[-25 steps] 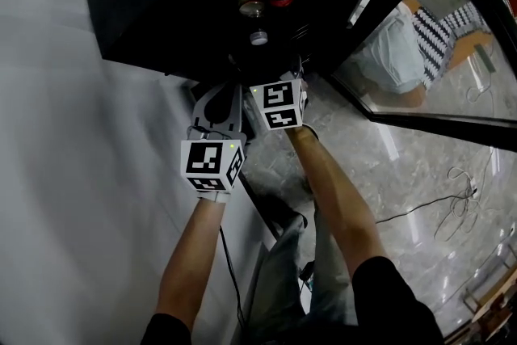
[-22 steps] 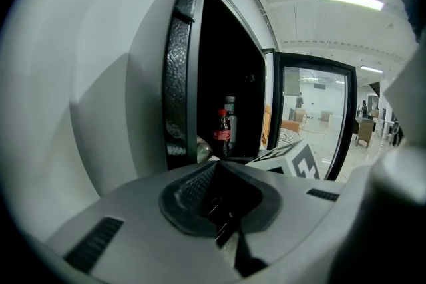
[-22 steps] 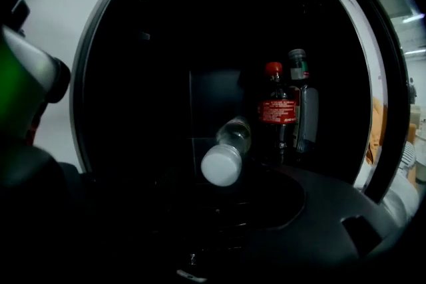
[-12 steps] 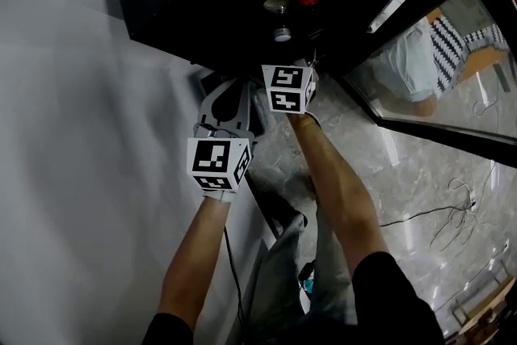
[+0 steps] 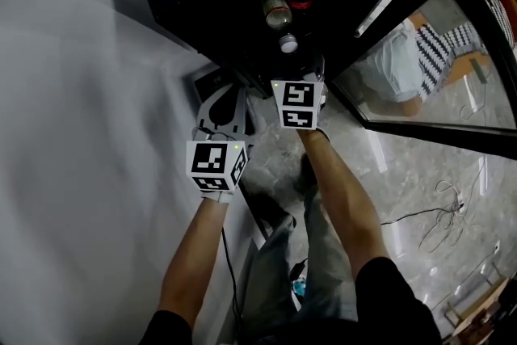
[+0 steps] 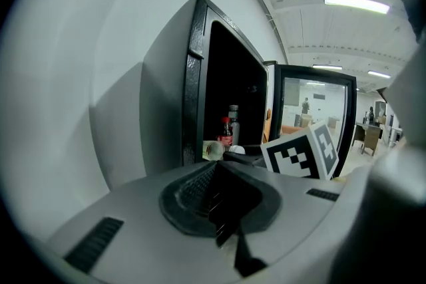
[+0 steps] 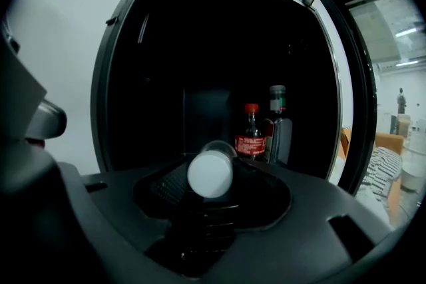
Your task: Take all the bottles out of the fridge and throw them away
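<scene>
btl [image 7: 210,171] body mostly hidden, fridge [image 7: 200,43] interior dark

The black fridge [image 7: 113,76] is standing with its glass door [image 5: 420,130] swung open to the right. Inside the dark compartment, two bottles are standing upright at the far right, just beside each other: a red-capped cola bottle [image 7: 251,135] and, to its right, a dark-capped bottle [image 7: 280,124]. On the glossy stone floor [image 5: 388,174], a thin black cable [image 5: 420,208] is lying at the right.
</scene>
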Tool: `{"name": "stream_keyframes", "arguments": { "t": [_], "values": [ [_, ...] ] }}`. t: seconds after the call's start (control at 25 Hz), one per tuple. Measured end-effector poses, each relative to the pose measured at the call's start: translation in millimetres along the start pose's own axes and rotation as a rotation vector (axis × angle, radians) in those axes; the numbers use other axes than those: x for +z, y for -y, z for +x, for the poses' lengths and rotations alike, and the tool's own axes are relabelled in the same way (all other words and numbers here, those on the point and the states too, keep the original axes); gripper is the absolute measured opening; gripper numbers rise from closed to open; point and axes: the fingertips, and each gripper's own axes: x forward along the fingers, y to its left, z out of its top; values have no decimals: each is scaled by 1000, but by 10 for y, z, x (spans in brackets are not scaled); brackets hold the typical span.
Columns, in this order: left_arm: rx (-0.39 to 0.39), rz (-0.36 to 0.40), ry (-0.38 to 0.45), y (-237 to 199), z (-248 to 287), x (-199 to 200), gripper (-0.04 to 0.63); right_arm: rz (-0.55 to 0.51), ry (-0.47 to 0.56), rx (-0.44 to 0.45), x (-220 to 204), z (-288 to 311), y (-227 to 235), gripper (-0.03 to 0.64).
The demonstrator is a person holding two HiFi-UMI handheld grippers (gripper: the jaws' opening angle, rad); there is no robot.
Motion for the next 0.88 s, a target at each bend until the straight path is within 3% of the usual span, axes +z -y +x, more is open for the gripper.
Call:
{"name": "stream_keyframes", "arguments": {
  "t": [0.36,0.88],
  "values": [
    [-8,-8,63,173,-208,511,8,-35,13,56,520,-572,40,199],
    [-11,8,54,539,-635,1273,8,4,-61,79,1300,-1521,357,199]
  ]
}}
